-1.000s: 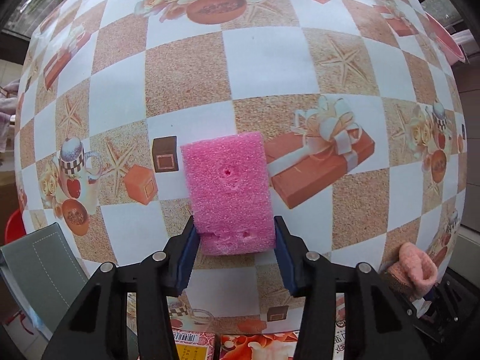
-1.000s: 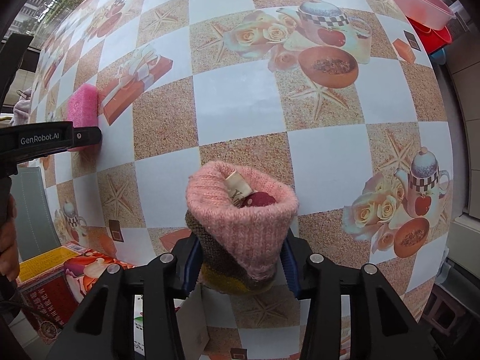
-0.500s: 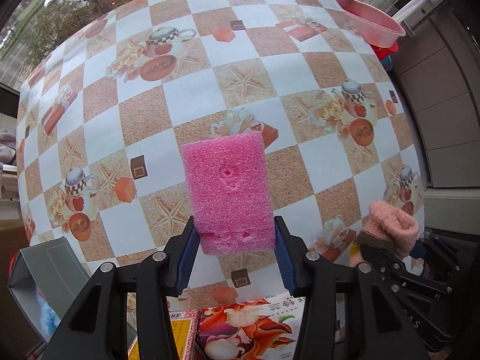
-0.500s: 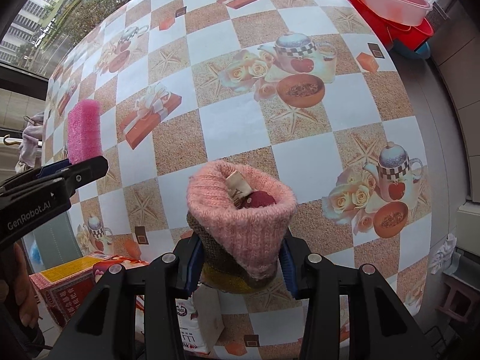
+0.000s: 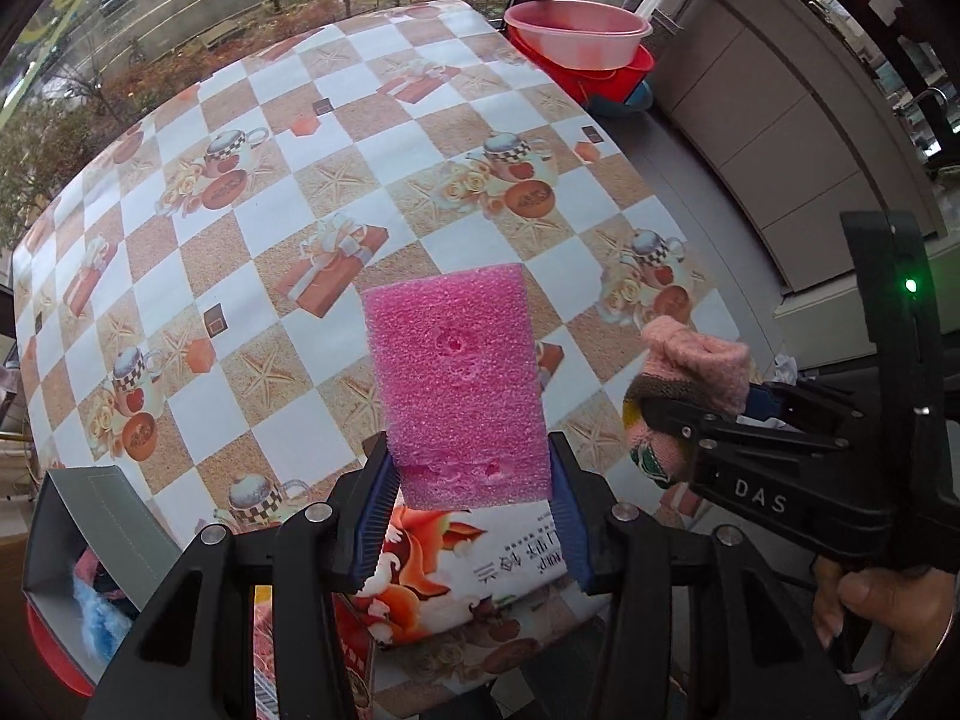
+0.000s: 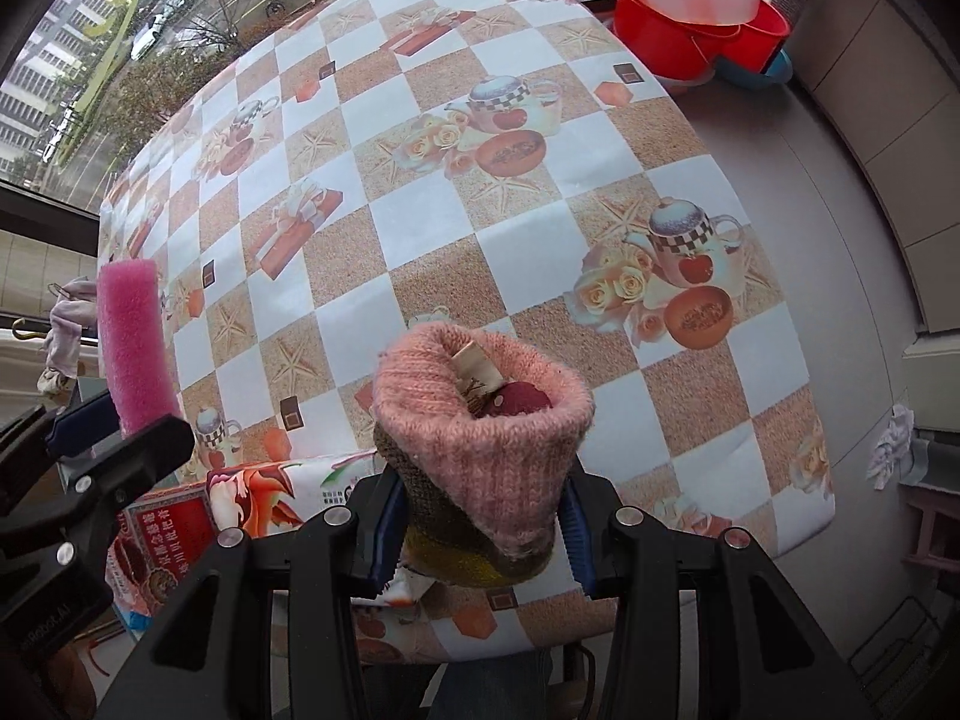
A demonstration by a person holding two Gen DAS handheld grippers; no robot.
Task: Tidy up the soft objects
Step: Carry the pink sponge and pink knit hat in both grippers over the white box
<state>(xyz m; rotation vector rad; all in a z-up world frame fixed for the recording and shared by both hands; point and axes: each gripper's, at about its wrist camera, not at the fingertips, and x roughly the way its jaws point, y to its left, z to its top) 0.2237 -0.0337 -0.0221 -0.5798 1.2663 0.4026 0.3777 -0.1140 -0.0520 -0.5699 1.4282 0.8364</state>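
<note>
My left gripper [image 5: 468,498] is shut on a pink foam sponge [image 5: 459,384] and holds it upright, high above the near edge of the checkered table [image 5: 270,228]. The sponge also shows edge-on in the right wrist view [image 6: 132,342]. My right gripper [image 6: 477,522] is shut on a pink knitted sock [image 6: 480,420] with a brown and yellow band, raised above the table's near edge. The sock also shows in the left wrist view [image 5: 690,384], to the right of the sponge.
A printed carton [image 5: 468,576] with orange flowers lies below the grippers at the table's near edge. A grey open box [image 5: 90,546] with blue fluff inside sits at lower left. Pink and red basins [image 6: 690,6] stand beyond the table's far right corner.
Both grippers have risen and pulled back from the table, each keeping its object. The table looks smaller and the carton, basins and floor have come into view.
</note>
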